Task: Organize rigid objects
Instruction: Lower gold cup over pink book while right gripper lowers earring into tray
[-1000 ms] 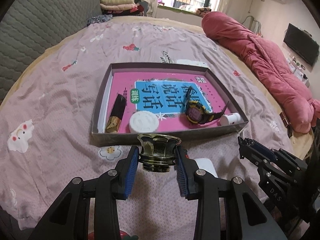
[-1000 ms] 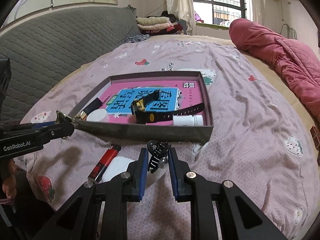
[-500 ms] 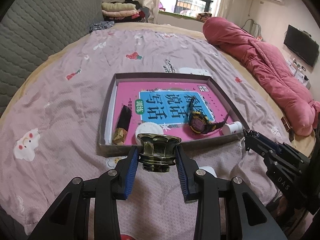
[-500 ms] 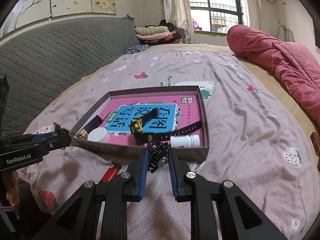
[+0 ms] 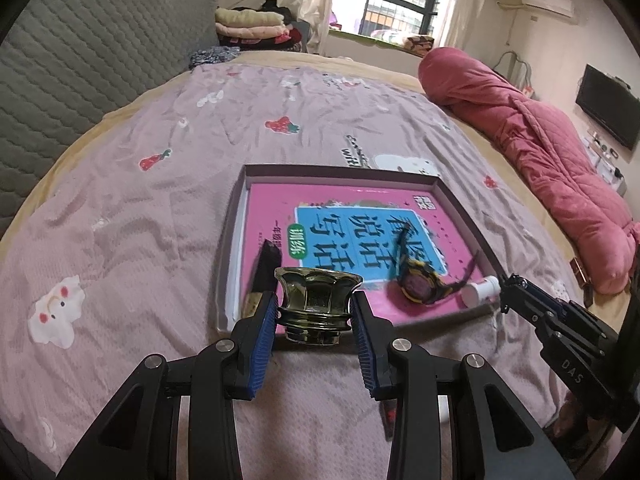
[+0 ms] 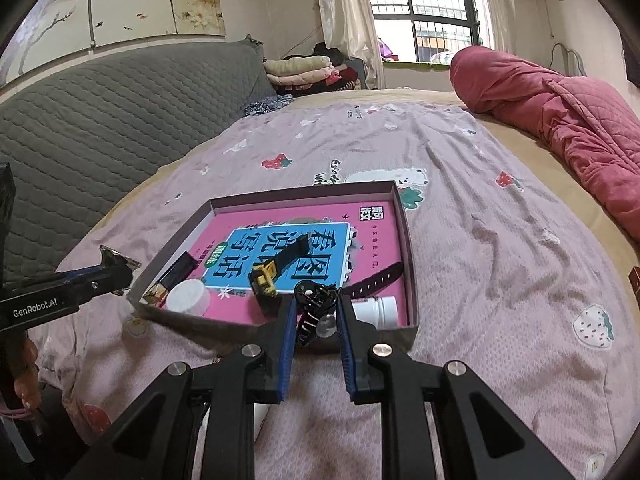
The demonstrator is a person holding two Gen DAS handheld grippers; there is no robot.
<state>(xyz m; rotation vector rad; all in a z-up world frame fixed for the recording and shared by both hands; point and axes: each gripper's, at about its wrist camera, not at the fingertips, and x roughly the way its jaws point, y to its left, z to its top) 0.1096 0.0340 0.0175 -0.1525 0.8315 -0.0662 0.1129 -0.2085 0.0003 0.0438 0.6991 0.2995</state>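
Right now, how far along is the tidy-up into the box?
Done: the watch, white bottle, round white lid and a dark stick-like item lie in the box on the pink book. In hand: the left gripper grips a brass-coloured cup, the right gripper a black hair clip, both at the box's near edge. Left: dropping both in.

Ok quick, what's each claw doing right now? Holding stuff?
Left gripper: closed on a shiny metal cup.
Right gripper: closed on a black hair clip.
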